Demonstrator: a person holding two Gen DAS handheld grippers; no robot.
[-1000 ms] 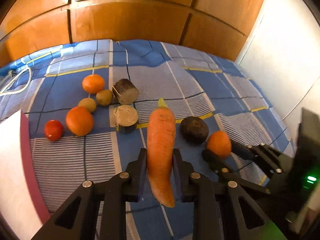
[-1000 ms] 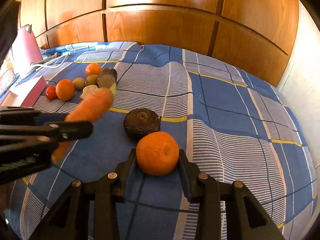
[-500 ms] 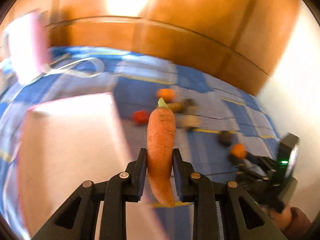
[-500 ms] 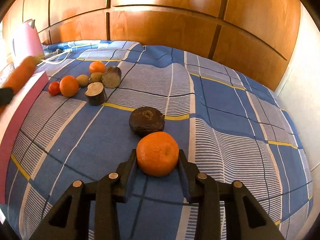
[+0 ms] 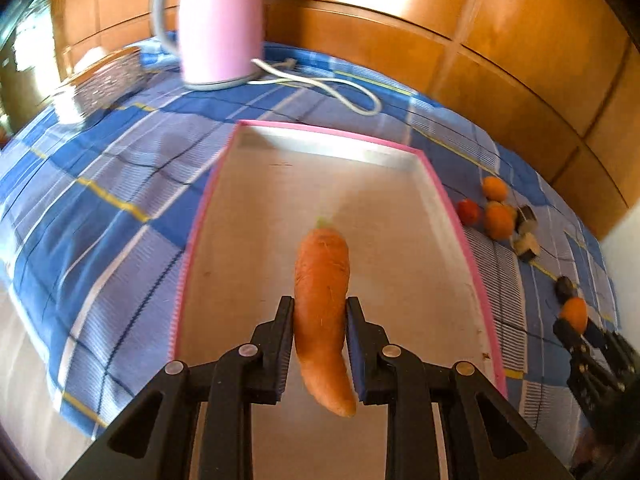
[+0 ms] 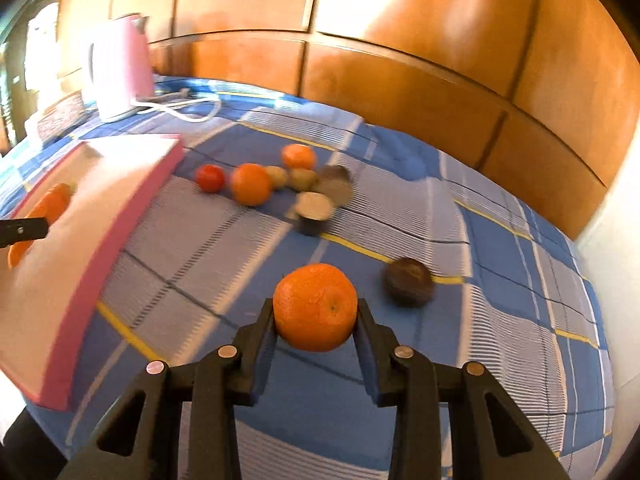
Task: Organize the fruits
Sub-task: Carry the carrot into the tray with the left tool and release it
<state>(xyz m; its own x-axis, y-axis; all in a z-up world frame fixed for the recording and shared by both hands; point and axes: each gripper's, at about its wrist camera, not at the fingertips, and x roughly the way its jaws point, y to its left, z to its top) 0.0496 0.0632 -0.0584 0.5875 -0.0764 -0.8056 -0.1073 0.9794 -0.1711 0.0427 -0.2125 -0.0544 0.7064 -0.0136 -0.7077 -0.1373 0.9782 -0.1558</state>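
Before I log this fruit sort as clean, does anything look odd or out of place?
Yes: the left gripper holds a carrot, a vegetable, over the pink-rimmed tray. The right gripper holds an orange. Nothing looks spilled.

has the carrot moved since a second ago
Yes. The carrot, clamped in the left gripper, went from over the cloth beside the fruit to over the pink-rimmed tray.

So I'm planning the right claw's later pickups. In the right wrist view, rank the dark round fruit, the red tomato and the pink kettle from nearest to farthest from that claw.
1. Dark round fruit: just ahead, right of the right claw.
2. Red tomato: farther, ahead-left, beside the pink tray.
3. Pink kettle: farthest, far left by the wooden wall.
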